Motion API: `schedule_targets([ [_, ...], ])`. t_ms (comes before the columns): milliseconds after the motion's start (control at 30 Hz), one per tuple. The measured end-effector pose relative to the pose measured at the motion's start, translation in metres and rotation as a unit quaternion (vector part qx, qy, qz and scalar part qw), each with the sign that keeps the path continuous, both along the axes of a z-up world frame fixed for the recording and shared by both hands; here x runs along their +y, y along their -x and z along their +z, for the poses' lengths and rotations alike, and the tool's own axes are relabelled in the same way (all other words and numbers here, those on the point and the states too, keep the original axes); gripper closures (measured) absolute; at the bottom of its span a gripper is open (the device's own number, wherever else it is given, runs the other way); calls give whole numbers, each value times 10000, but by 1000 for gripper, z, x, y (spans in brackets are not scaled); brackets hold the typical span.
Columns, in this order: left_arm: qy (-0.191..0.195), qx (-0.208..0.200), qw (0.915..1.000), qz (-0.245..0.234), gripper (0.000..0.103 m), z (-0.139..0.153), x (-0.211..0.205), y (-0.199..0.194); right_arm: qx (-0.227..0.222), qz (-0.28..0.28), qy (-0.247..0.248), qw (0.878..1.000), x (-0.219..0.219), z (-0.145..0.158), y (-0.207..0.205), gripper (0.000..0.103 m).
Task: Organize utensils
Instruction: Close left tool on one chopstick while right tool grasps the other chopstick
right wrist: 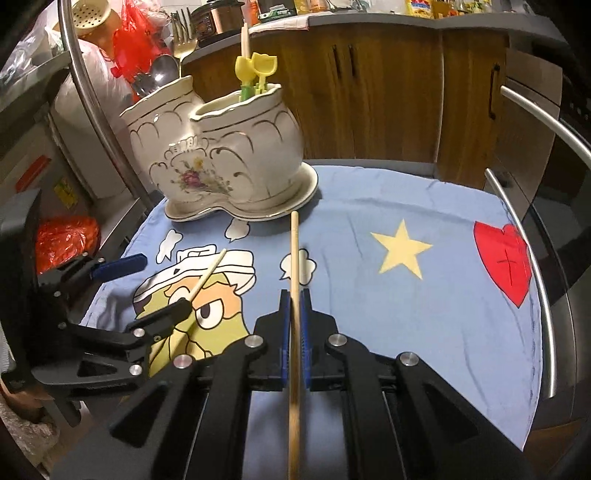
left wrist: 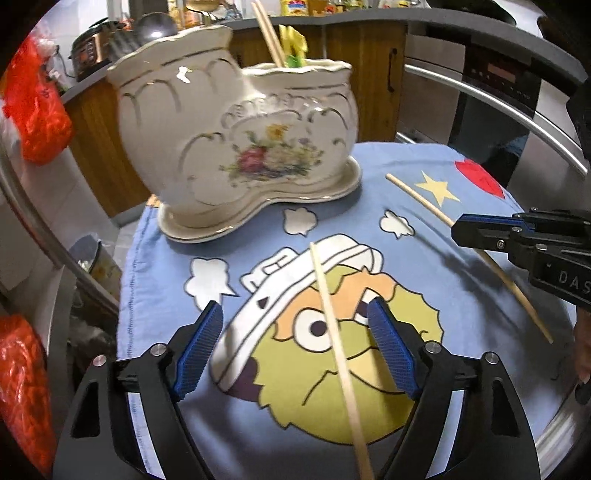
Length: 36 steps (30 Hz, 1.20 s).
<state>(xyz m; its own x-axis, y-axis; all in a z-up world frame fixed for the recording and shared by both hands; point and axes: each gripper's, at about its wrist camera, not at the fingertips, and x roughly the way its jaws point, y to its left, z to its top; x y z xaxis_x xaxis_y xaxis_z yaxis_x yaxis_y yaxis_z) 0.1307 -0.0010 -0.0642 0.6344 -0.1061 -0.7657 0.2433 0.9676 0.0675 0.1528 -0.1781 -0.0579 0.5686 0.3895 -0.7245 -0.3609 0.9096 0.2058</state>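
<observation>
Chopstick number one (right wrist: 294, 266) sits clamped in the right gripper (right wrist: 294, 295), blue pads pressed tight on its shaft, the tip reaching ahead toward the holder's saucer! Its butt runs back under the camera and out of the bottom of the right wrist view.

Off to that gripper's left, the left gripper (left wrist: 295, 310) stands with jaws wide apart, and the second chopstick (left wrist: 334, 332) lies between them on the cloth, neither pad touching it. The left view shows that gap plainly; the right view only catches the left gripper from the side, one finger (right wrist: 120, 266) out beyond the stick and the other crossing in front of it.

Beyond both tools stands the white ceramic holder (right wrist: 221, 155), two-chambered, floral, on its matching saucer. The right view looks into the rims: a spoon and fork (right wrist: 184, 50) in the far chamber, yellow plastic utensils (right wrist: 256, 74) and a pale stick in the nearer one. The left view shows a pair of chopsticks (left wrist: 267, 35) leaning out of it.

Underneath lies the blue cartoon cloth (right wrist: 424, 314), star and red heart out to the right gripper's right.
</observation>
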Motion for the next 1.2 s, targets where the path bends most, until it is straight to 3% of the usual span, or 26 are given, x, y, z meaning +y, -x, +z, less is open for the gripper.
schedule_targets([
  [167,-63,158,9998,-117,42,-8,-14,-5,-11,3,-13,10000,-4,0,2,98],
  [300,-5,167,9998,-90,44,-8,-16,-8,-6,7,-25,10000,-4,0,3,98],
  [600,146,226,9996,-48,65,-8,-17,-12,-23,75,-49,10000,-5,2,7,98],
  [800,59,176,9998,31,94,-7,-13,-16,-45,147,-68,9999,-1,1,10,98],
  [933,284,178,9994,19,96,-5,-9,-15,-149,176,-91,9997,2,4,13,98],
  [1200,477,-254,9984,-155,96,15,-3,1,-282,73,-244,9993,-2,7,11,98],
])
